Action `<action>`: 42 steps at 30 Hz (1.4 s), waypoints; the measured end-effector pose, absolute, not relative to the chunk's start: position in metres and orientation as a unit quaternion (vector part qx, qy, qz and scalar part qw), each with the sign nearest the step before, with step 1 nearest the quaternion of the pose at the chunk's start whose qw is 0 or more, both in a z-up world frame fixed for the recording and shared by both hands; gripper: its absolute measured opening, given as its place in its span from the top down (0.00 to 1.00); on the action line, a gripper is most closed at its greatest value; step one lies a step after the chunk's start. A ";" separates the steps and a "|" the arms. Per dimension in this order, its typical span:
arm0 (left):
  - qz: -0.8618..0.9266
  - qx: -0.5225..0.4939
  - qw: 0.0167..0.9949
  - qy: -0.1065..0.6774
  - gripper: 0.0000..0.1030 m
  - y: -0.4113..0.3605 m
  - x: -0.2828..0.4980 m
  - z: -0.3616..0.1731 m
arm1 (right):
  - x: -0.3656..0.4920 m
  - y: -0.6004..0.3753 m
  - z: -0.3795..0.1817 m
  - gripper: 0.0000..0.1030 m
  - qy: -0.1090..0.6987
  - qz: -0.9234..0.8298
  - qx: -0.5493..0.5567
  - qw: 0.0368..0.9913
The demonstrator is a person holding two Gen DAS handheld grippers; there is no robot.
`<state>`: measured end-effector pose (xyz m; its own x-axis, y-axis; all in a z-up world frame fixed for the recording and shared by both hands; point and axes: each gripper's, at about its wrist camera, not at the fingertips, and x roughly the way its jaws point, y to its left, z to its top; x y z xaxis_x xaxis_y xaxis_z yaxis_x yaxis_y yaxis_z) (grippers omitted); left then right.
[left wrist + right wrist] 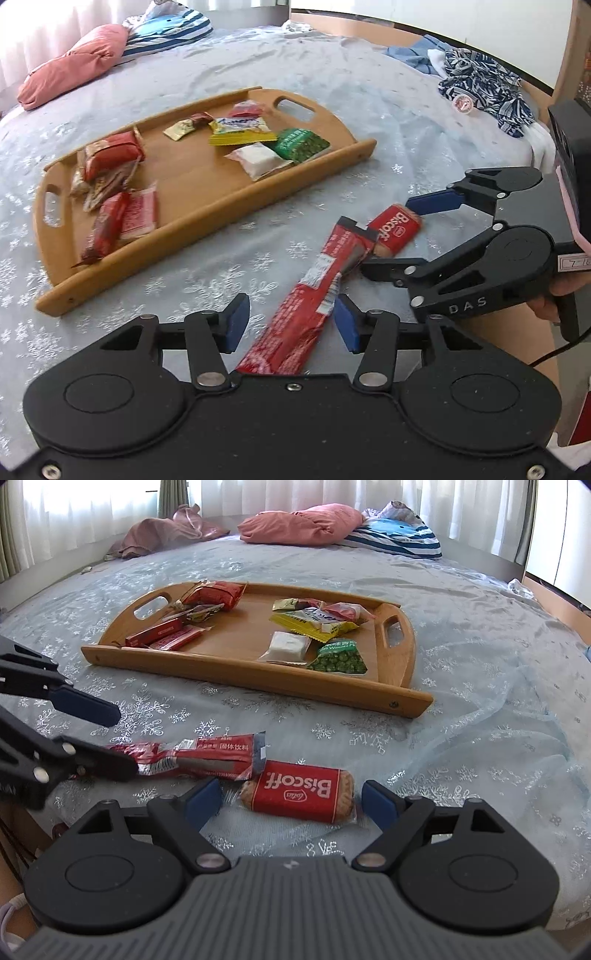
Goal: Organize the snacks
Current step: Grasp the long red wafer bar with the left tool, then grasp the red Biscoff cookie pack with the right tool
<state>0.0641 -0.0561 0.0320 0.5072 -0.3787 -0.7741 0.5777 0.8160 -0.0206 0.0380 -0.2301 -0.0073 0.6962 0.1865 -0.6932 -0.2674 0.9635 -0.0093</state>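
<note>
Nearest of all, the left gripper [291, 325] stood spread, its blue rubber pads flanking the near end of a long red drink-mix sachet [308, 295] without pressing it. That sachet was flat, glossy, crinkled foil with a white label patch, and it lay loose on the bedspread [388, 122], on the near side of the wooden tray [207, 218]. The right gripper [291, 801] was also spread wide, its matt black linkage and blue pads standing either side of the Biscoff biscuit pack [299, 794] and clear of it. The pack was a small oblong in clear film with a red band and white lettering, brown biscuit edges showing at both ends; it lay just beside the sachet's far end, likewise short of the tray.

The bedspread was pale blue, sheer and shiny, sewn with silver snowflakes. Beyond the two snacks sat the tray, smooth honey-coloured wood with raised rims, rounded ends and cut-out handles. Red wrappers [166, 635] were heaped toward one end, yellow, white and green packets [338, 661] toward the other. Well beyond the tray lay a soft pink pillow [299, 522].
</note>
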 end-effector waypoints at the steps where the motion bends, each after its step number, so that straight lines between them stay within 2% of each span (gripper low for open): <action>1: -0.279 0.119 0.858 0.414 0.53 -0.058 0.066 0.030 | 0.038 -0.230 -0.008 0.11 0.370 0.123 -0.055 0.919; 3: -0.281 0.115 0.855 0.420 0.53 -0.061 0.070 0.026 | 0.039 -0.230 -0.008 0.11 0.370 0.122 -0.055 0.919; 11: -0.261 0.102 0.860 0.427 0.67 -0.064 0.078 0.018 | 0.038 -0.232 -0.009 0.11 0.370 0.121 -0.049 0.920; 14: -0.236 0.080 0.869 0.428 0.68 -0.058 0.083 0.019 | 0.038 -0.232 -0.009 0.11 0.369 0.120 -0.047 0.921; 22: -0.169 0.019 0.889 0.425 0.69 -0.034 0.090 0.018 | 0.026 -0.230 -0.010 0.13 0.344 0.093 -0.030 0.934; 30: -0.153 0.032 0.898 0.412 0.68 -0.039 0.085 0.015 | 0.021 -0.231 -0.010 0.20 0.327 0.076 -0.013 0.942; 37: -0.146 0.061 0.903 0.399 0.66 -0.050 0.081 0.010 | 0.023 -0.224 -0.017 0.19 0.315 0.048 -0.009 0.948; 38: -0.145 0.062 0.903 0.400 0.66 -0.050 0.082 0.009 | 0.021 -0.221 -0.018 0.21 0.312 0.046 -0.014 0.949; 39: -0.144 0.062 0.903 0.400 0.69 -0.050 0.082 0.010 | 0.021 -0.219 -0.018 0.29 0.310 0.046 -0.016 0.949; 42: -0.150 0.052 0.902 0.403 0.70 -0.049 0.081 0.013 | 0.020 -0.219 -0.017 0.34 0.306 0.050 -0.002 0.951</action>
<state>0.0814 -0.0487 0.0134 0.6309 -0.2281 -0.7416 0.3112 0.9499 -0.0274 0.0197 -0.2191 -0.0168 0.8083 0.0933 -0.5813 -0.0952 0.9951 0.0274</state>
